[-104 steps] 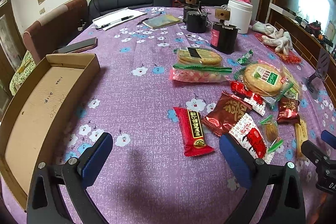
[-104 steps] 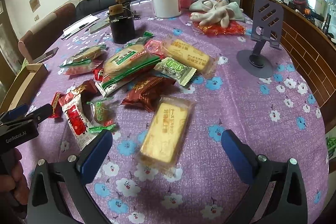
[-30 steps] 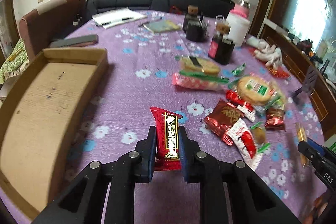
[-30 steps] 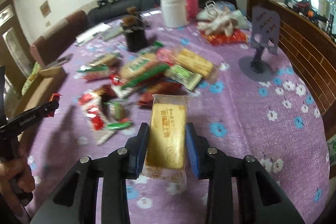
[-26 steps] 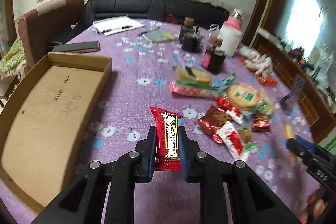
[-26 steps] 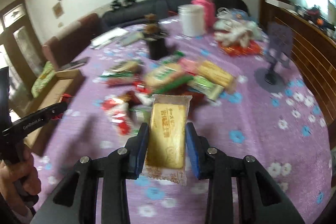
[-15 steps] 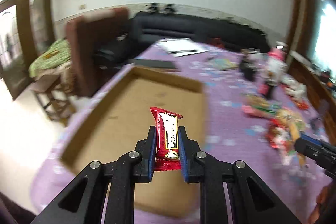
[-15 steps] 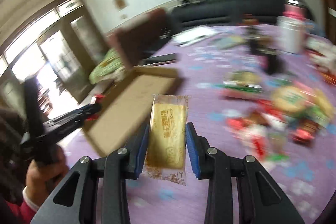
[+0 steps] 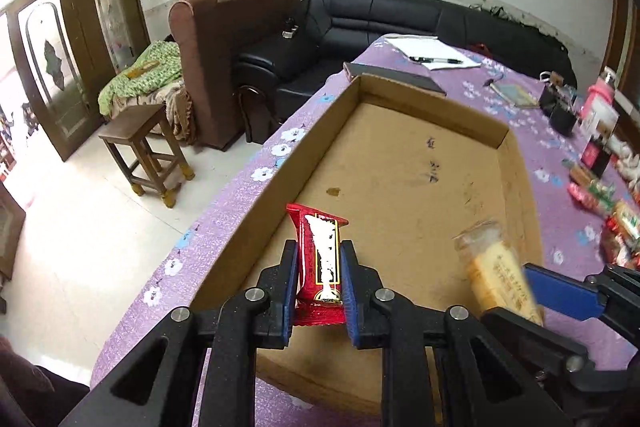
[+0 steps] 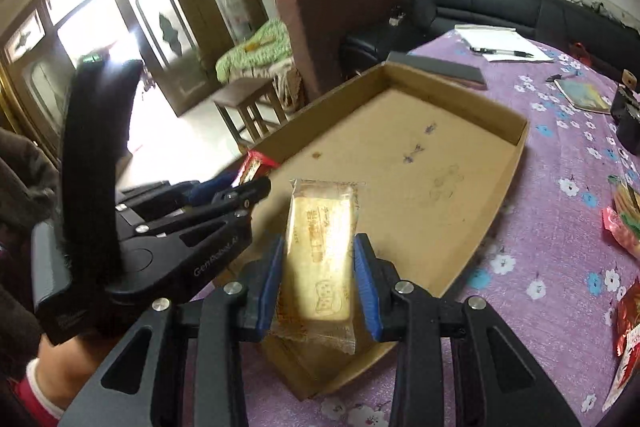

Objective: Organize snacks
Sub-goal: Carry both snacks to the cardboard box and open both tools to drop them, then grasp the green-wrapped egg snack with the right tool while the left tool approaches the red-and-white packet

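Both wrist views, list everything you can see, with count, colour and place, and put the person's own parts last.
cardboard tray: one, brown, at the table edge, nothing lying in it
red snack bar: one, red, above the tray's near end
yellow cake pack: one, yellow in clear wrap, above the tray's near end
loose snack packs: several, mixed colours, on the cloth right of the tray
tablecloth: one, purple with flowers
papers with pen: white, far side of the table
sofa: one, black, behind the table
stool: one, wooden, on the floor
left tongs: black with blue pads, opening around the red snack bar
right tongs: same colours, shut on the yellow cake pack
hand: one, holding the left tongs
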Available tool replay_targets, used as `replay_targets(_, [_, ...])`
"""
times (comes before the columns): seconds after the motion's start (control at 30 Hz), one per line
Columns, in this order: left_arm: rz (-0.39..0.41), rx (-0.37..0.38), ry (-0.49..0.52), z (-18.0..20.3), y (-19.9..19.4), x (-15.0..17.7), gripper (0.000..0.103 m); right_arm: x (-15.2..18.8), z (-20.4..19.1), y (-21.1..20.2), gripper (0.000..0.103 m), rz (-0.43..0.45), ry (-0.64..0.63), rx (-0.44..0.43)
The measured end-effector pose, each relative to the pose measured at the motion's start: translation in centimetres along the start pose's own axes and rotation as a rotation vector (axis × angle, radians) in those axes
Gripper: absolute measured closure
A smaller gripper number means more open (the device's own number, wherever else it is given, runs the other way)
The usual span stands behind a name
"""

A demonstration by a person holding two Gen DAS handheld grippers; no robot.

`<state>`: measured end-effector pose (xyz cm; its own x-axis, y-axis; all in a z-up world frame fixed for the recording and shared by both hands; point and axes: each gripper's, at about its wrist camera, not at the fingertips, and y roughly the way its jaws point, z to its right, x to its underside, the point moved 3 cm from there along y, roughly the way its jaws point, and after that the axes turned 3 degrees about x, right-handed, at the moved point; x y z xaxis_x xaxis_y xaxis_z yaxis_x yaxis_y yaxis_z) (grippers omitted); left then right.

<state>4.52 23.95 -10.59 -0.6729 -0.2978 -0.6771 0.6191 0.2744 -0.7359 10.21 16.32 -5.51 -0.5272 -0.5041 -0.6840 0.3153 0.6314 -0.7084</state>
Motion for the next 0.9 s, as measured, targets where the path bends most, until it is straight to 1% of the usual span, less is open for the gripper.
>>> replay_targets(0.03, [0.003,-0.010,0.002,0.0,0.0,0.1,0.080,0.2,0.2,0.3,0.066,-0.004,-0.002,0.009])
replay_targets(0.07, [0.008,-0.013,0.003,0.0,-0.1,0.1,0.073,0.4,0.3,0.1,0.061,-0.004,0.003,0.012])
replay_targets(0.1, [0.015,-0.018,0.004,0.1,-0.1,0.1,0.065,0.6,0.4,-0.2,0.053,0.003,0.006,0.012])
replay_targets(0.13, [0.029,-0.037,0.003,0.0,-0.4,0.1,0.042,0.6,0.4,-0.1,0.048,0.009,0.005,0.016])
replay_targets(0.17, [0.055,-0.062,0.004,-0.1,-0.9,0.1,0.028,0.5,0.7,-0.3,0.042,0.022,0.002,0.029])
replay_targets(0.2, [0.074,-0.074,0.004,-0.2,-1.3,0.0,0.026,0.6,0.8,-1.2,0.041,0.042,-0.004,0.049])
replay_targets(0.33, [0.130,-0.095,0.003,-0.6,-3.3,-0.3,0.026,0.3,1.9,-2.8,0.041,0.082,-0.010,0.084])
replay_targets(0.47, [0.152,-0.082,0.006,0.0,-4.6,-0.6,0.026,1.1,3.9,-5.4,0.041,0.121,0.001,0.142])
replay_targets(0.57, [0.162,-0.059,0.019,1.3,-5.4,-0.5,0.024,2.5,6.5,-7.3,0.041,0.138,0.026,0.201])
replay_targets(0.63, [0.170,-0.050,0.037,2.3,-6.0,-0.5,0.022,3.9,8.8,-8.6,0.041,0.139,0.062,0.239])
replay_targets(0.73, [0.171,-0.030,0.064,4.1,-6.3,-0.4,0.022,6.0,12.1,-10.5,0.041,0.136,0.115,0.306])
replay_targets(0.77, [0.170,-0.019,0.069,4.7,-6.4,-0.4,0.022,6.8,13.2,-11.2,0.040,0.136,0.131,0.330])
replay_targets(0.8, [0.168,-0.004,0.078,5.4,-6.6,-0.4,0.022,7.8,14.7,-12.1,0.037,0.138,0.152,0.366])
replay_targets(0.87, [0.158,0.021,0.091,6.9,-6.7,-0.3,0.017,9.4,17.0,-13.2,0.033,0.136,0.189,0.411])
replay_targets(0.9, [0.153,0.040,0.094,7.6,-6.8,-0.1,0.016,10.2,18.3,-13.8,0.033,0.134,0.213,0.435])
